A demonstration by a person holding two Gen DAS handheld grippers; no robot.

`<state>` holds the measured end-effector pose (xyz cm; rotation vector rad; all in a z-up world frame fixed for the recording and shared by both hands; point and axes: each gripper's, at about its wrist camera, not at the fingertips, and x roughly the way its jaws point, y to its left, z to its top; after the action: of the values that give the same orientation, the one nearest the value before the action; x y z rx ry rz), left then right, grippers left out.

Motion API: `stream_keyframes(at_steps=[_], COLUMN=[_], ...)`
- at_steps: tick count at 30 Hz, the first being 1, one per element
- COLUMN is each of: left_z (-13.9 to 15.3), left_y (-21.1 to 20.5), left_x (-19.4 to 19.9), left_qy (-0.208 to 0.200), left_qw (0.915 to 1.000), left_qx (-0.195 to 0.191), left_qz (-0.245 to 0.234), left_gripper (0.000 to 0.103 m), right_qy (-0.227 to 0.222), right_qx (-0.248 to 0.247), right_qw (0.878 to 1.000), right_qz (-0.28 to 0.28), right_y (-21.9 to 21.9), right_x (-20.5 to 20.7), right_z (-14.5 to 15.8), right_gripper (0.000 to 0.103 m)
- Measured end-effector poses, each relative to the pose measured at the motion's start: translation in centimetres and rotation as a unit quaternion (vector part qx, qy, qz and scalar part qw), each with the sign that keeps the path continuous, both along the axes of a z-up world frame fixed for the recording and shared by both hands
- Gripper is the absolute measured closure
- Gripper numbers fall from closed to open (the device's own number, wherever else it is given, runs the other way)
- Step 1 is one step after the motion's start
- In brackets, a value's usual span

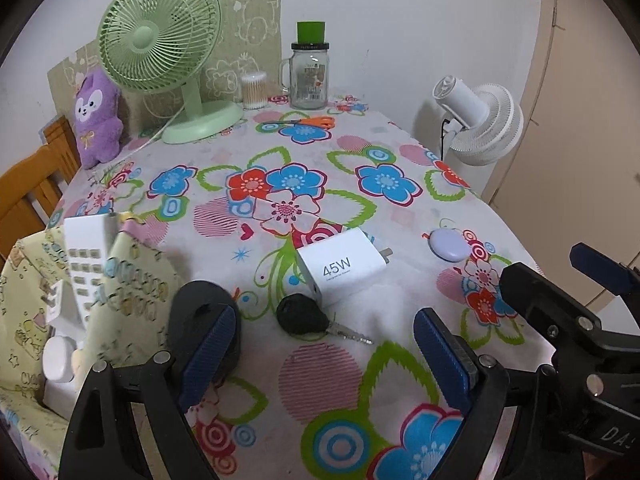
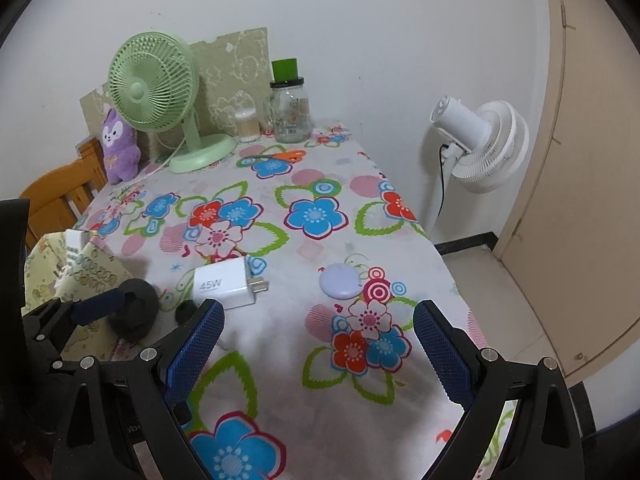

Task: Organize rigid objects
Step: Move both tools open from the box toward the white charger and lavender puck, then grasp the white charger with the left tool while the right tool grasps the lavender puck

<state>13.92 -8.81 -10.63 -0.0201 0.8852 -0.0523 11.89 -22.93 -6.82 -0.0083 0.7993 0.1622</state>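
The desk under its flowered cloth [image 1: 400, 240] carries the patterned fabric storage bag [image 1: 132, 276] at left, then the white 45W charger block [image 1: 340, 266], then the black car key [image 1: 304, 314]. Left claw [image 1: 324, 356] and right claw [image 2: 320, 354] both hang released, empty. Best straddle the key squarely before clenching.

We are in a home, in a small lived-in room. We see a table [image 1: 400, 292] under a bright flowered cloth pushed against a plain white wall, a green desk fan [image 1: 160, 40], a purple plush toy [image 1: 98, 120], a jar of cotton swabs [image 1: 254, 90] and a glass mug jar [image 1: 309, 76] on it, a wooden chair [image 1: 36, 184] beside it, and a white standing fan [image 2: 476, 144] by a beige door [image 2: 592, 200].
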Motion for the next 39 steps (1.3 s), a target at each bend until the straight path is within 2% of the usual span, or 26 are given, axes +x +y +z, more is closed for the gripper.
stream_keyframes(at_steps=[22,37,39], left_z=[-3.6,-5.1,-5.1], left_y=[-0.9,-1.8,-1.9], left_x=[5.6,7.2,7.3], left_qy=[0.028,0.041,0.038], left_qw=[0.9996,0.9991,0.9992], left_qx=[0.004,0.011,0.014], left_qz=[0.008,0.001,0.000], left_gripper=[0.011,0.014,0.014], right_qy=[0.034,0.063,0.069], right_qx=[-0.018,-0.022,-0.020], right_qw=[0.999,0.998,0.997], right_qz=[-0.006,-0.010,-0.008], right_y=[-0.3,-0.3,-0.3], right_x=[6.6,8.8,9.1], right_z=[-4.1,-6.3,-6.6], right_gripper=[0.007,0.011,0.016])
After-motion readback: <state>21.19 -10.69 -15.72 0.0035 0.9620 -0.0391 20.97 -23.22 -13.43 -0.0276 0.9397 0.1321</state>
